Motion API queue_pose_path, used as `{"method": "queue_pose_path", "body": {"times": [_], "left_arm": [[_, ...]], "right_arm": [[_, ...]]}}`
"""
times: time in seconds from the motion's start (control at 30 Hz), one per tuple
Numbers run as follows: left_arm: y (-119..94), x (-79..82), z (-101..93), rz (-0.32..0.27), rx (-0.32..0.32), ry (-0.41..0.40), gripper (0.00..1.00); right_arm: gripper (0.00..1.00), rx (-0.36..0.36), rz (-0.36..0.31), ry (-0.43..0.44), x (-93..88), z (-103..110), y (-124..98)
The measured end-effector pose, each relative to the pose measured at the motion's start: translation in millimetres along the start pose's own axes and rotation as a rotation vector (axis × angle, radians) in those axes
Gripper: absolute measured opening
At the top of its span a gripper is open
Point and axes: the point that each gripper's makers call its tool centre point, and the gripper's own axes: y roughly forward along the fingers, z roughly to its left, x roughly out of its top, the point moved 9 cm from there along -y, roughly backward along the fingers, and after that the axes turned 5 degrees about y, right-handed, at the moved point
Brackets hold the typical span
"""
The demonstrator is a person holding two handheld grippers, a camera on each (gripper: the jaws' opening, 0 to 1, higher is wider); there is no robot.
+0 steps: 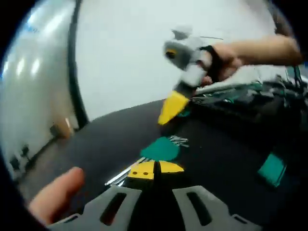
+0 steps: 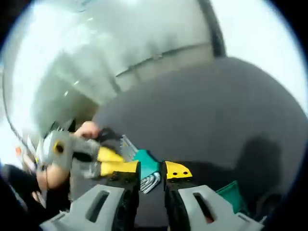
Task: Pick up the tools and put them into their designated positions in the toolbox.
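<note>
A hex key set in a teal holder (image 1: 162,149) sticks out past my left gripper (image 1: 156,169), whose yellow-tipped jaws are shut on it; its metal keys (image 1: 122,177) show to the left of the jaws. In the right gripper view the same teal holder (image 2: 147,162) sits in the left gripper (image 2: 113,161), just beyond my right gripper (image 2: 151,171), whose jaws stand a little apart and hold nothing. The right gripper (image 1: 172,108) hangs above the dark table, held by a hand (image 1: 226,60). The black toolbox (image 1: 250,96) lies open at the right.
The dark tabletop (image 1: 110,139) runs to a white wall. A teal piece (image 1: 272,168) lies on the table near the toolbox, and a teal piece (image 2: 231,192) shows at the lower right of the right gripper view. A thumb (image 1: 53,195) shows beside my left jaws.
</note>
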Motion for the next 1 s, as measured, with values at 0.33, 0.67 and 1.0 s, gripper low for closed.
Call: {"method": "queue_pose_path", "body": {"times": [0.33, 0.67, 1.0], "left_arm": [[1.3, -5.6, 4.9, 0.016, -0.029, -0.141, 0.01], [-3.1, -0.8, -3.8, 0.02, -0.047, -0.114, 0.01], [-2.3, -2.0, -5.4, 0.023, -0.039, -0.079, 0.01]], "right_arm": [[0.12, 0.12, 0.065, 0.224, -8.3, -4.0, 17.4], [0.05, 0.422, 0.071, 0.07, -12.4, 18.3, -9.6], [0.18, 0.052, 0.077, -0.648, -30.9, 78.1, 14.4]]}}
